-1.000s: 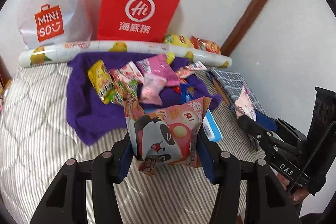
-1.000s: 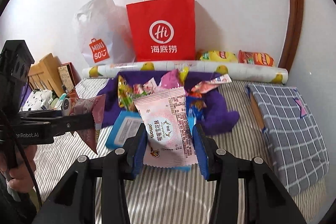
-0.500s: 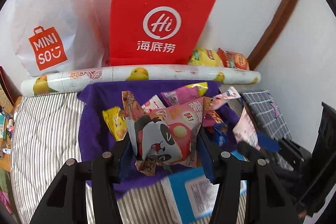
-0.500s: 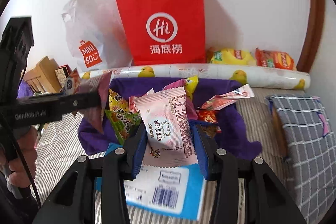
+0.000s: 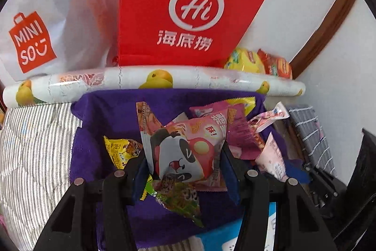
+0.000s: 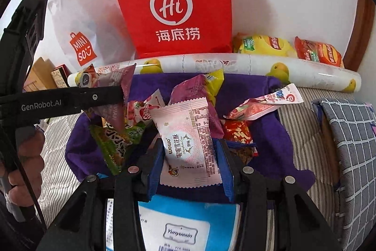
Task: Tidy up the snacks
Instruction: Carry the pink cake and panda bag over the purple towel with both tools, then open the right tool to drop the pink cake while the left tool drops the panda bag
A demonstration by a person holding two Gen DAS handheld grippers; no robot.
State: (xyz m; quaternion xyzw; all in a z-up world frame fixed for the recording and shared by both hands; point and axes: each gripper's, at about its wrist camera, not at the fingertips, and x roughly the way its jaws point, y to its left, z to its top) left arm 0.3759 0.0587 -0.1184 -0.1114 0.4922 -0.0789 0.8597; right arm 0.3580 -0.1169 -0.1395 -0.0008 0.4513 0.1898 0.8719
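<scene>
My left gripper (image 5: 184,165) is shut on a pink panda snack pack (image 5: 185,149), held over the purple cloth (image 5: 105,114). My right gripper (image 6: 190,154) is shut on a pale pink and white snack pack (image 6: 190,140) above the same cloth (image 6: 270,135). Several loose packets lie on the cloth: a yellow one (image 5: 119,148), a green one (image 5: 178,200), magenta ones (image 6: 195,91) and a long pink one (image 6: 263,104). The left gripper shows at the left of the right wrist view, its fingers (image 6: 70,98) on the panda pack (image 6: 115,95). A red paper bag (image 6: 174,4) stands behind.
A white Miniso plastic bag (image 5: 35,34) leans by the red bag (image 5: 188,4). A lemon-print roll (image 6: 235,65) lies across the back, with yellow (image 6: 263,46) and red (image 6: 317,53) chip bags behind it. A blue wipes pack (image 6: 183,222) lies below me, a grey checked cushion (image 6: 347,140) at right.
Both grippers moved forward and down over the purple cloth toward the red bag, each keeping its snack pack. The bags and roll loom larger; the blue pack slid under the fingers.
</scene>
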